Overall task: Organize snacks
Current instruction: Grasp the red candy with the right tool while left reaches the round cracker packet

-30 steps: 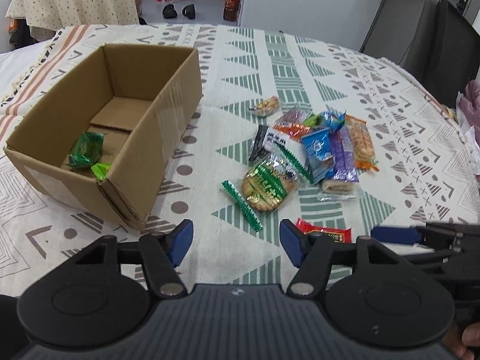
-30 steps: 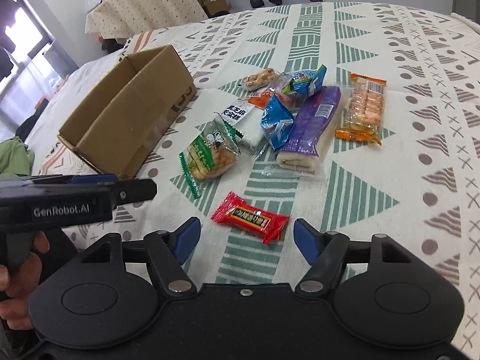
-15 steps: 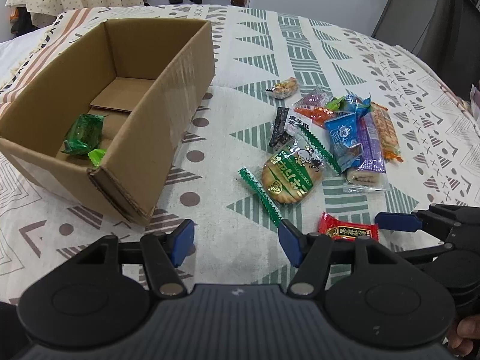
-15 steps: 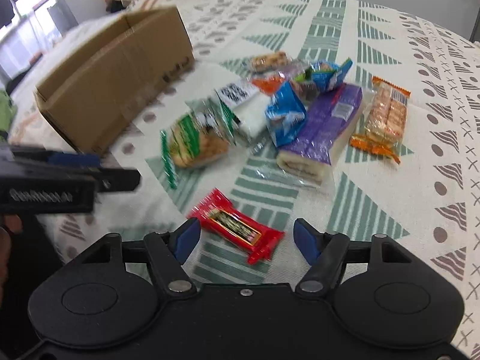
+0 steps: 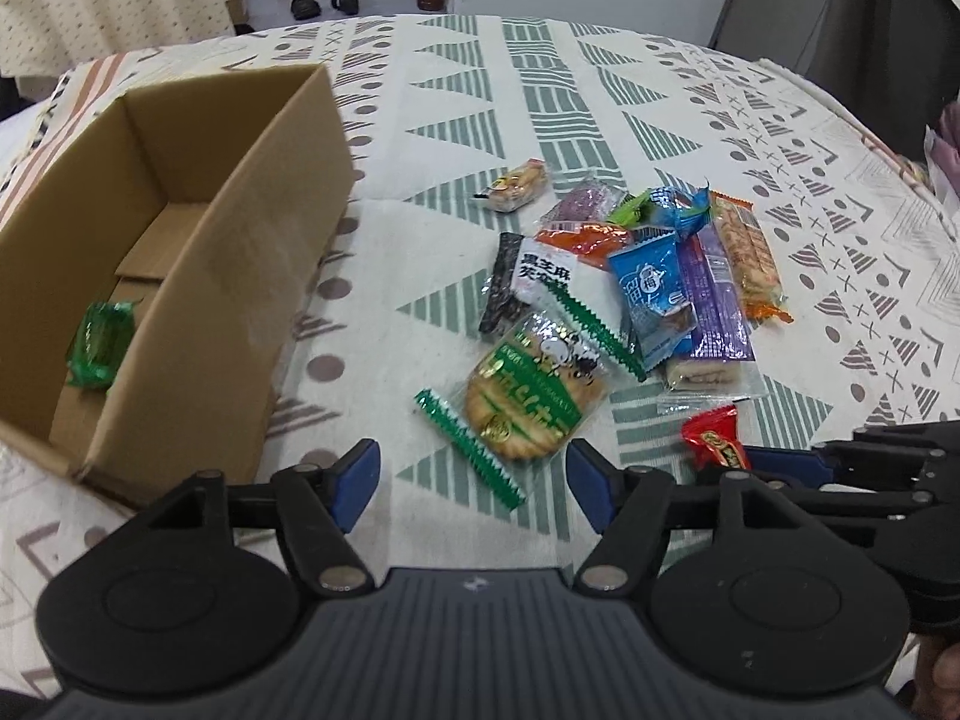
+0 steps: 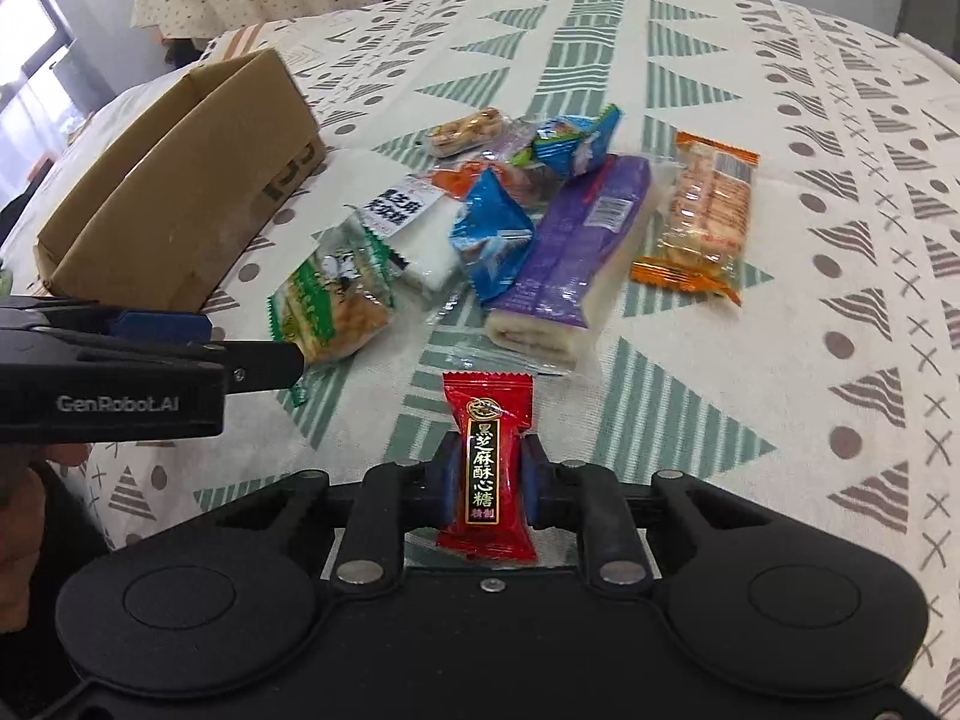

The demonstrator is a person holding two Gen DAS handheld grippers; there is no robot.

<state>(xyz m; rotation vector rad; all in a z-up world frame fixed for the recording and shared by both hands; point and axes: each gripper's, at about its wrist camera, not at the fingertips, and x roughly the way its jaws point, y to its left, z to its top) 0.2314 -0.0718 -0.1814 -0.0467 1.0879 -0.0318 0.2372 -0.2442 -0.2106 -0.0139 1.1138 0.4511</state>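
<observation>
patterned cloth, one red candy in hand

patterned tablecloth [image 5: 456,120] covers the whole work surface, with a heap of snacks in the middle and a box to the left. nearest, the right gripper [image 6: 487,477] is clamped on a red candy [image 6: 487,462], which stands upright between its fingers, clear of the cloth as far as i can judge. the left gripper [image 5: 471,477] hangs spread wide with nothing in it, just short of the green cracker pack [image 5: 531,393]. beyond that lie the blue pack [image 5: 651,300], the purple roll [image 5: 714,306], the orange pack [image 5: 747,255] and, farthest, a small biscuit [image 5: 516,185], all loosely overlapping or just beside one another. the box [image 5: 258,276] sits apart from the heap and holds a green sweet [image 5: 101,345] near its close end.

the step in hand looks like a pick just made: the candy is gripped, not yet delivered. next it probably needs carrying left over the box wall and letting go inside, while the left gripper could close on the cracker pack. the slick wrapper may slip or twist in the grip.
</observation>
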